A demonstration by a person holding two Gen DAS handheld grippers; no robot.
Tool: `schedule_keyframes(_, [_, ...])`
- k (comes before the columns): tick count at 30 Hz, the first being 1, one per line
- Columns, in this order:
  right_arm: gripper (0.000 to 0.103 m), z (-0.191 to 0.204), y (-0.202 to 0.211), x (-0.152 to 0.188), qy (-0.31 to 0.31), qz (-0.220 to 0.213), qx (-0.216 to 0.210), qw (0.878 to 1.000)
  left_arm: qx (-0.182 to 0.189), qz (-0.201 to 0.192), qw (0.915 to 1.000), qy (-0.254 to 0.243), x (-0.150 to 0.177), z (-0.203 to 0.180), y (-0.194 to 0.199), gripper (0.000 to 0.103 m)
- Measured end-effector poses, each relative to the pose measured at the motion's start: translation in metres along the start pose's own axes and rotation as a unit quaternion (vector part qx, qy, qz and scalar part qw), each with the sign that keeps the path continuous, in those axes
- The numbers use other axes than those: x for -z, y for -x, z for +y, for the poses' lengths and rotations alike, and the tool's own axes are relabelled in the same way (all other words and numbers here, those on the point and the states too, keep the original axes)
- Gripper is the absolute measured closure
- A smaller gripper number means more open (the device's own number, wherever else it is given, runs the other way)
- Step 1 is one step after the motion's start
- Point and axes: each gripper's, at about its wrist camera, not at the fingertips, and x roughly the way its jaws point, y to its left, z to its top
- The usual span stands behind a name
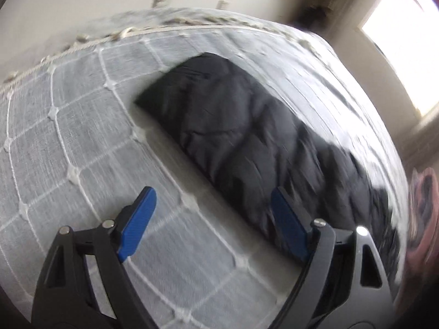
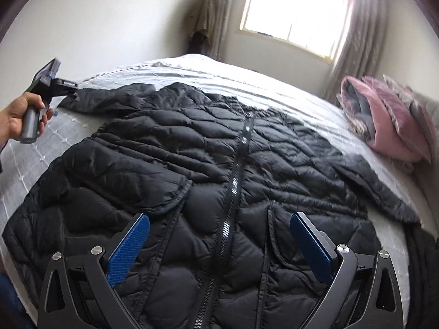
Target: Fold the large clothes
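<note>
On the bed (image 2: 315,101) the black puffer jacket (image 2: 208,164) lies spread, zipper up. Both tongs, left (image 1: 212,219) and right (image 2: 219,238), gape empty; the left should pinch the outstretched sleeve (image 1: 219,115) at its cuff before folding inward.

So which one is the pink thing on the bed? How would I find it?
Start at the bright window, then drop down to the bed with the grey checked cover. Past the big black puffy jacket spread over the middle, at the bed's far right edge, lies a crumpled pink bundle. It is the only pink thing there.
</note>
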Motion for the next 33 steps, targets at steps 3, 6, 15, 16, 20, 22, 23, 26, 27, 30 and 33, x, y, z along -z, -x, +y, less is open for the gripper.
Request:
schedule_keyframes(3, [0.0,-0.013,-0.002,0.002,-0.033,0.013,-0.011,0.999,-0.007,0.004,0.999,0.045,-0.013,0.003,-0.015,0.017])
schedule_keyframes(6, [0.0,-0.029,-0.002,0.003,-0.07,0.025,-0.028,0.997,-0.045,-0.007,0.9989,0.013,-0.016,-0.012,-0.023,0.017])
schedule_keyframes(15, [0.0,-0.056,-0.007,0.007,-0.14,0.044,-0.045,0.988,-0.074,-0.034,0.9957,-0.043,-0.02,-0.017,-0.024,0.098])
schedule_keyframes(16, [0.0,-0.058,-0.007,0.008,-0.145,0.046,-0.048,0.987,-0.059,-0.045,0.9969,-0.025,-0.023,-0.008,-0.016,0.099])
schedule_keyframes(20, [0.0,-0.068,-0.008,0.01,-0.163,0.05,-0.045,0.984,-0.011,-0.078,0.9969,-0.001,-0.032,0.018,0.015,0.099])
schedule_keyframes(22, [0.0,-0.075,-0.008,0.011,-0.178,0.051,-0.046,0.982,0.01,-0.093,0.9956,0.006,-0.035,0.028,0.034,0.099])
schedule_keyframes(23, [0.0,-0.079,-0.008,0.012,-0.185,0.052,-0.047,0.98,0.017,-0.104,0.9944,0.005,-0.037,0.031,0.045,0.1])
schedule_keyframes(26, [0.0,-0.094,-0.01,0.016,-0.218,0.057,-0.064,0.972,0.024,-0.15,0.9883,-0.015,-0.041,0.032,0.082,0.1])
schedule_keyframes(27, [0.0,-0.101,-0.01,0.018,-0.231,0.059,-0.072,0.969,0.027,-0.158,0.9869,-0.017,-0.043,0.031,0.09,0.1])
schedule_keyframes(30, [0.0,-0.113,-0.011,0.021,-0.251,0.063,-0.079,0.963,0.068,-0.192,0.9788,-0.02,-0.045,0.018,0.123,0.1])
schedule_keyframes(33, [0.0,-0.125,-0.011,0.025,-0.271,0.065,-0.084,0.957,0.112,-0.232,0.9646,-0.057,-0.029,-0.022,0.166,0.1])
